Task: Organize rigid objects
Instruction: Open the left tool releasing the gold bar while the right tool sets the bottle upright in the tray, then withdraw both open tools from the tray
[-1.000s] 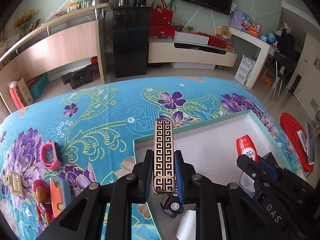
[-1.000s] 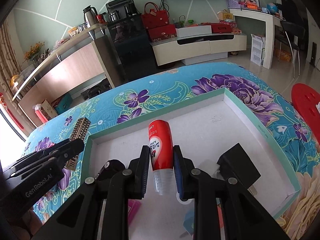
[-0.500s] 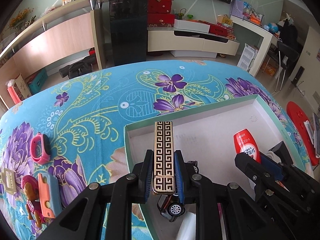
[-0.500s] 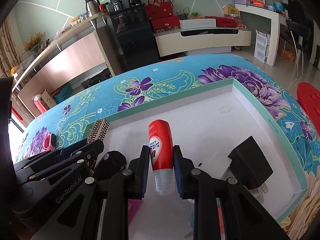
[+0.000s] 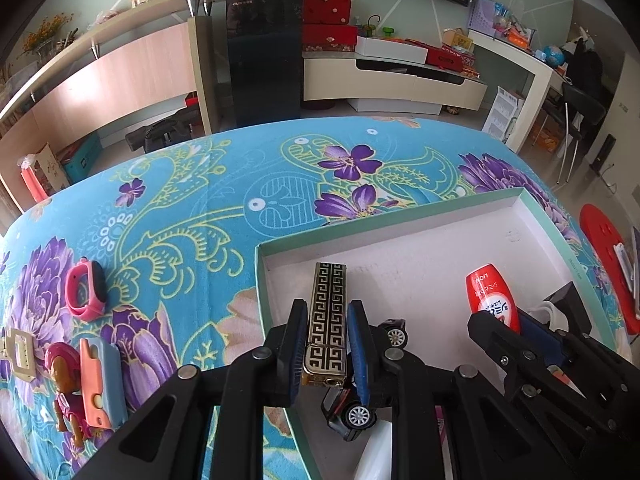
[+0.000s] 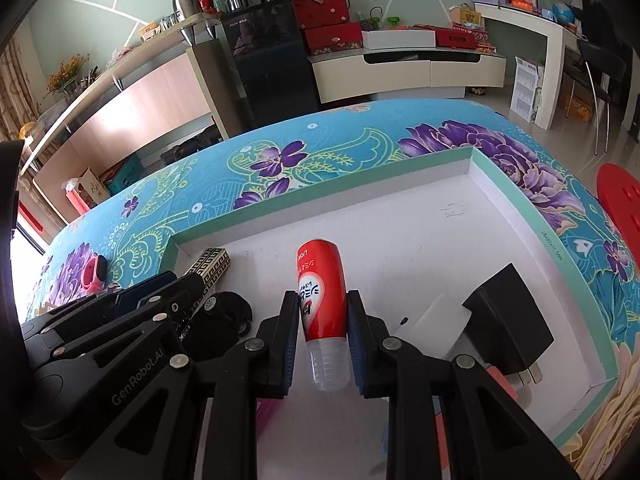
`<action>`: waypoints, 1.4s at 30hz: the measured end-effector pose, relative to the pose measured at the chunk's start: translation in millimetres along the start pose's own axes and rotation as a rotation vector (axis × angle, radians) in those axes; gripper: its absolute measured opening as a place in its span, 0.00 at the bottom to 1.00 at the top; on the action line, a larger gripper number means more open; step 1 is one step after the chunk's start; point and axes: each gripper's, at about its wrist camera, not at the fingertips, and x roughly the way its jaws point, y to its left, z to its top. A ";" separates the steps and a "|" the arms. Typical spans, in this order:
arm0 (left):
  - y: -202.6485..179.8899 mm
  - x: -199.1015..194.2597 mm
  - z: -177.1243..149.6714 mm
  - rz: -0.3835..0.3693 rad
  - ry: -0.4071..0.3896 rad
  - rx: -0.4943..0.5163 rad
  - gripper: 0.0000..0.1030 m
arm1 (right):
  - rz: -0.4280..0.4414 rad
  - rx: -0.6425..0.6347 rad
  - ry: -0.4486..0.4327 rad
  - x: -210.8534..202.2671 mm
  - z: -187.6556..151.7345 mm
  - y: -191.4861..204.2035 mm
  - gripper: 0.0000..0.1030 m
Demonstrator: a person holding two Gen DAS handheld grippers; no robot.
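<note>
L wrist view: box (image 5: 416, 228) rim now further up frame than a sec ago, so L gripper (image 5: 327, 344) has come in over box's near-left corner, placing looks close; clamped on gold-black patterned bar (image 5: 329, 312), pointing to 12, toy car (image 5: 362, 396) just under at 5, pink watch (image 5: 85, 295) out on cloth at 9. R wrist view: R gripper (image 6: 323, 320) further in over box floor too, squeezed on red bottle (image 6: 320, 284), clear cap toward cam, black charger (image 6: 506, 320) at 3

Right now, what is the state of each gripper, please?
Left gripper: closed on the gold patterned box.
Right gripper: closed on the red bottle.
</note>
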 end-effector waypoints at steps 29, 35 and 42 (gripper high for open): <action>46.1 -36.6 -7.0 0.150 -0.077 -0.107 0.66 | -0.047 -0.057 -0.031 -6.9 1.6 17.0 0.55; 60.8 -37.9 -10.8 0.195 -0.079 -0.145 0.82 | -0.058 -0.068 -0.041 -7.5 2.0 19.3 0.70; 75.6 -39.6 -16.6 0.229 -0.087 -0.183 1.00 | -0.074 -0.080 -0.047 -7.5 1.8 22.3 0.70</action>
